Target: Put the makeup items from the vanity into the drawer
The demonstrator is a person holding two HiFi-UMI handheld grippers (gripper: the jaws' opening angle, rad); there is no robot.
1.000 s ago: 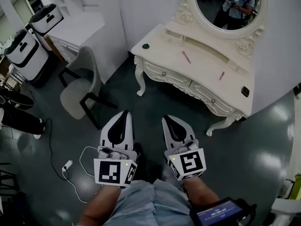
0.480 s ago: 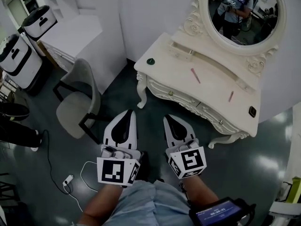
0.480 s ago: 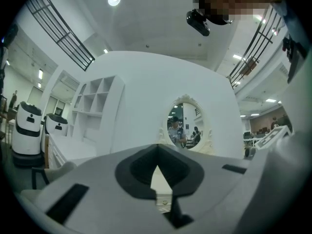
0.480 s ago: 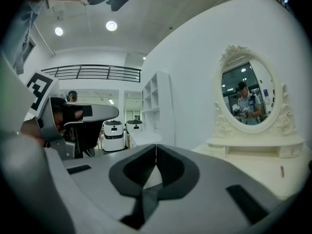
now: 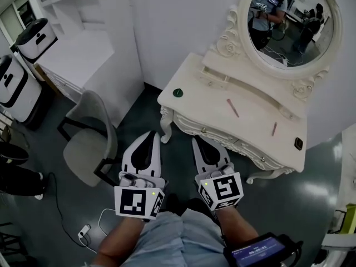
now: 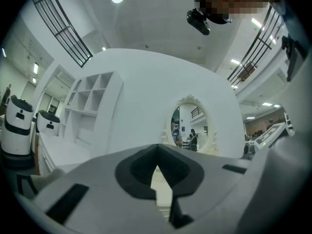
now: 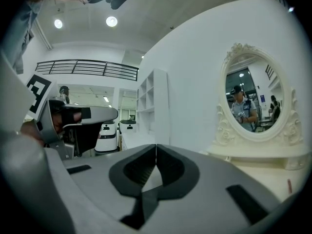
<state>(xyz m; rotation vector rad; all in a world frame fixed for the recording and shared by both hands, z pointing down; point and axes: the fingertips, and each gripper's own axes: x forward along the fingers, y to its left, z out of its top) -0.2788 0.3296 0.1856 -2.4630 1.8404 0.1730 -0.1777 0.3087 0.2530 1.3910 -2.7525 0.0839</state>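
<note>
A cream vanity [image 5: 194, 85] with an oval mirror [image 5: 289, 21] stands against the white wall. On its top lie a round green item [image 5: 177, 93] at the left corner, two thin pink sticks [image 5: 233, 108] [image 5: 274, 128], and a small dark compact [image 5: 298, 143] at the right. Two drawer fronts with small knobs [image 5: 203, 129] run along its front, both closed. My left gripper [image 5: 151, 133] and right gripper [image 5: 198, 142] are held side by side over the floor, short of the vanity. Both are shut and empty. The right gripper view shows the mirror [image 7: 248, 104] and one pink stick [image 7: 288, 184].
A grey chair [image 5: 89, 141] stands left of the vanity, close to my left gripper. White shelving [image 5: 72, 15] and white-and-black robots [image 5: 19, 77] fill the far left. A cable with a plug [image 5: 83, 231] lies on the dark floor. A handheld screen [image 5: 258, 253] hangs at lower right.
I have moved toward the vanity with both grippers; the vanity and mirror sit lower and nearer in the head view. Both grippers stayed shut and side by side.
</note>
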